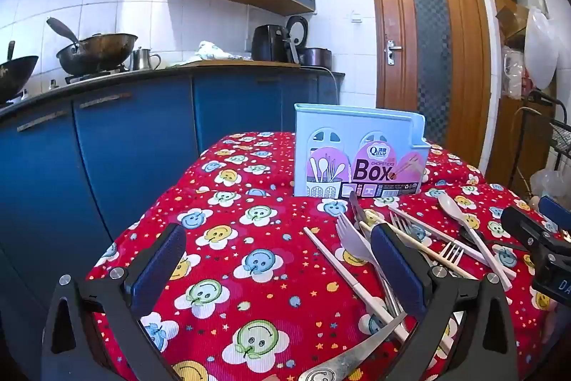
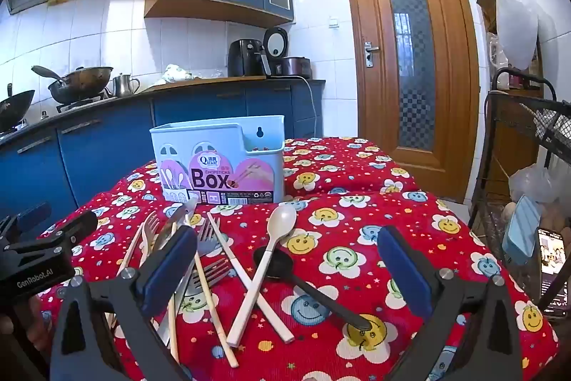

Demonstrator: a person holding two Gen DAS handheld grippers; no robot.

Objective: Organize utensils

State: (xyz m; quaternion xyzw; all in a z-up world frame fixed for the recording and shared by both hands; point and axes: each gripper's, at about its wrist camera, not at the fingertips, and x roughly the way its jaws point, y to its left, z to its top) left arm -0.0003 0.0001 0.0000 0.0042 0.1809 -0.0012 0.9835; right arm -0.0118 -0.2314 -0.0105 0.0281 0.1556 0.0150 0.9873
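Note:
A pale blue chopsticks box [image 1: 357, 152] [image 2: 219, 159] with a pink label stands upright on the red smiley tablecloth [image 1: 249, 238] [image 2: 357, 238]. In front of it lies a loose pile of utensils: a white spoon [image 2: 276, 249] [image 1: 464, 224] crossing a black spoon [image 2: 310, 284], chopsticks [image 2: 246, 277] [image 1: 357, 274], metal forks [image 2: 210, 270] [image 1: 449, 252] and a grey plastic fork [image 1: 353, 241]. My left gripper [image 1: 278, 270] hovers open over bare cloth left of the pile. My right gripper [image 2: 289, 274] is open above the crossed spoons, nothing between its pads.
A blue kitchen counter [image 2: 142, 116] with woks [image 1: 92, 52] and appliances runs behind the table. A wooden door [image 2: 410, 59] stands at the back right. A black wire rack [image 2: 535, 131] and a phone [image 2: 551, 259] sit right of the table edge.

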